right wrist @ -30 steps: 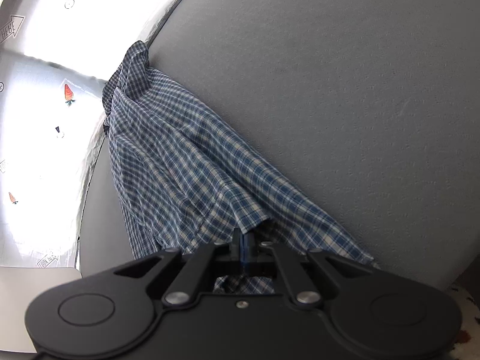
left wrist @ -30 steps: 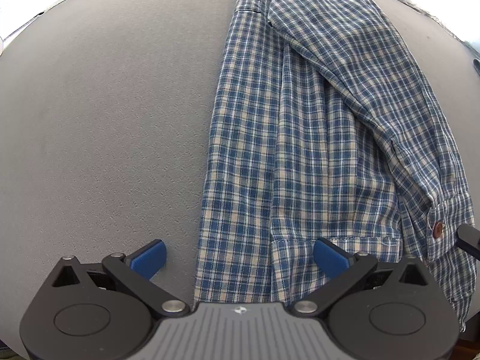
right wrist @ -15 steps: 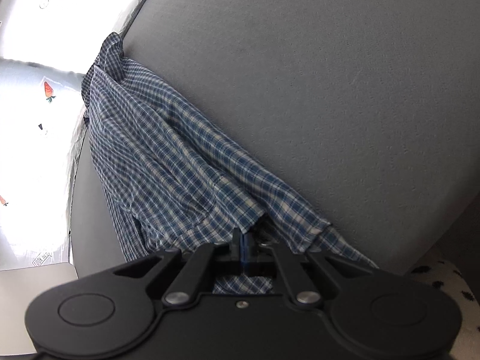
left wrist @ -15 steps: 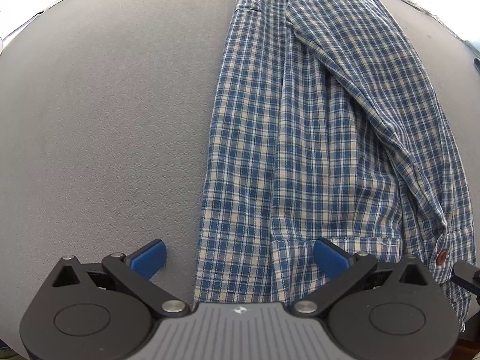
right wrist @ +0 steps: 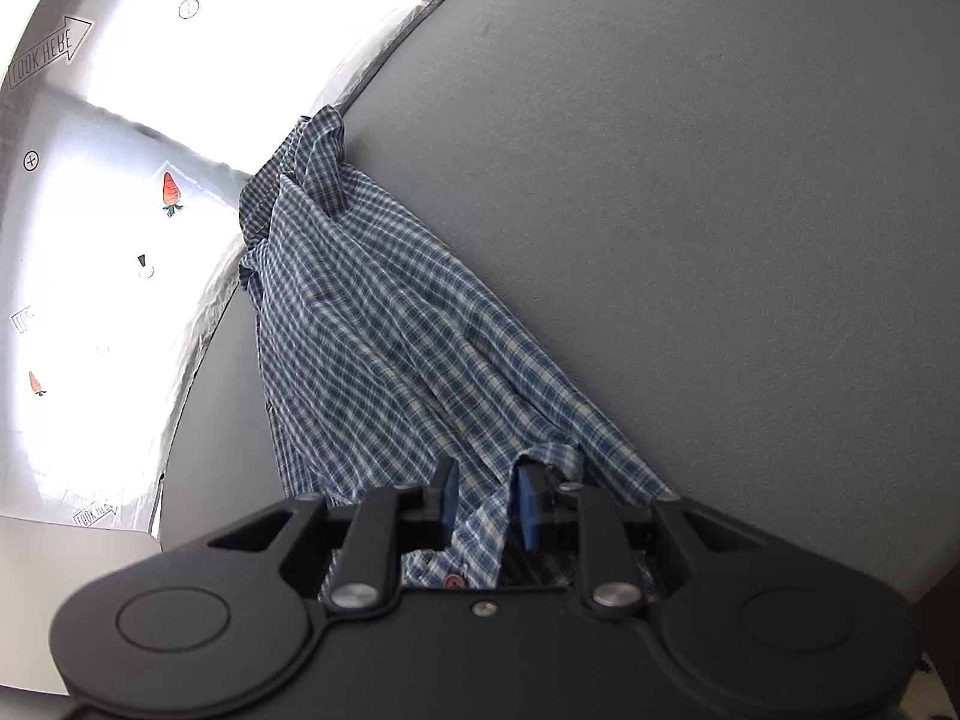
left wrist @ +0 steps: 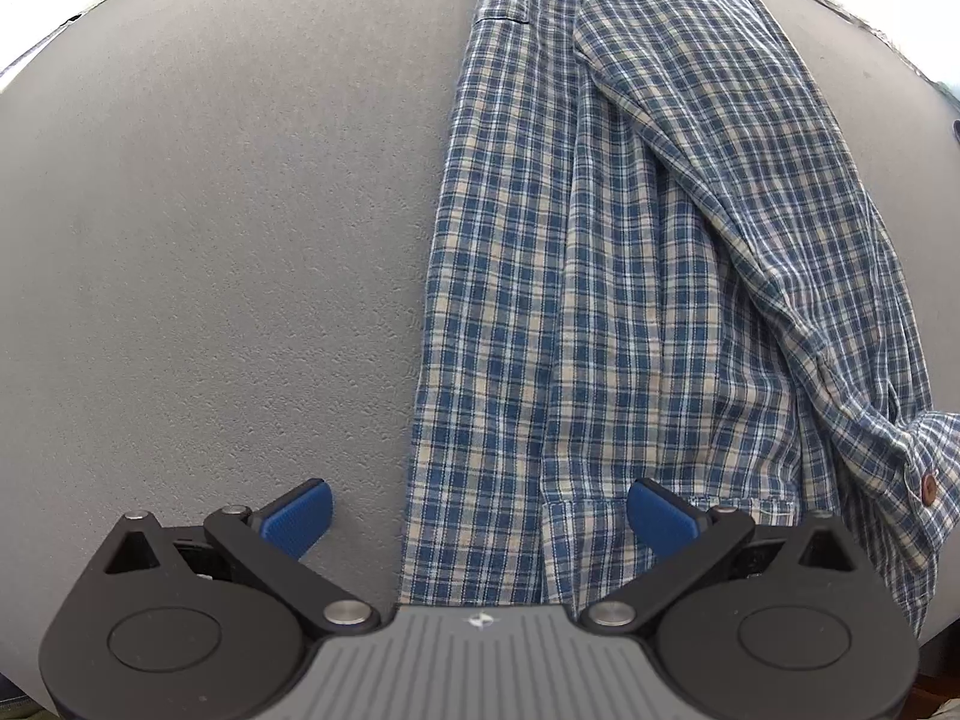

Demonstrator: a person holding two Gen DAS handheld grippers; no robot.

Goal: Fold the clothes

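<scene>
Jaws spread on both: left gripper is held over the shirt hem; the cuff, at six o'clock, lies loose between the right gripper pads, apparently being freed.

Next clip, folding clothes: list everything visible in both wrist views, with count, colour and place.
plaid shirt: one, blue and cream check, lying lengthwise on the table, folded narrow, collar at the far edge.
sleeve cuff: one, same check, brown button, at the shirt's near right corner, between the right gripper's fingers.
table: one, grey textured top, under the shirt.
patterned sheet: one, white with small carrots and "LOOK HERE" arrows, beyond the table's far edge in the right wrist view.
left gripper: one, black with blue fingers, wide open over the shirt's near left edge.
right gripper: one, black with blue fingers, slightly parted around the cuff.
</scene>
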